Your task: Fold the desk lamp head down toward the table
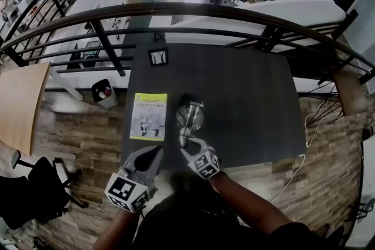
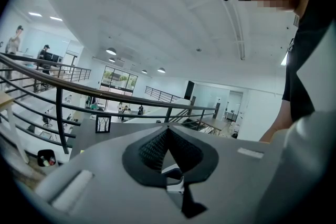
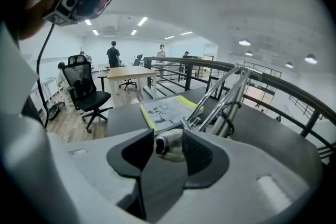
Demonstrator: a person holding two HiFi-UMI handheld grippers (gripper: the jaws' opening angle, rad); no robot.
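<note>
A chrome desk lamp (image 1: 190, 116) stands on the dark table (image 1: 252, 102), near the front edge. Its thin arms (image 3: 231, 92) slope up and away in the right gripper view. My right gripper (image 1: 186, 146) is closed around the lamp's silver cylindrical head (image 3: 168, 145), which sits between both dark pads (image 3: 198, 153). My left gripper (image 1: 153, 155) hangs over the table's front edge, left of the lamp and apart from it. In the left gripper view its jaws (image 2: 168, 132) meet with nothing between them.
A yellow-edged booklet (image 1: 148, 116) lies left of the lamp. At the table's far edge a small framed picture (image 1: 157, 57) stands in front of a dark railing (image 1: 193, 9). An office chair (image 1: 41, 190), a wooden desk (image 1: 20, 102) and a bin (image 1: 105, 92) are to the left.
</note>
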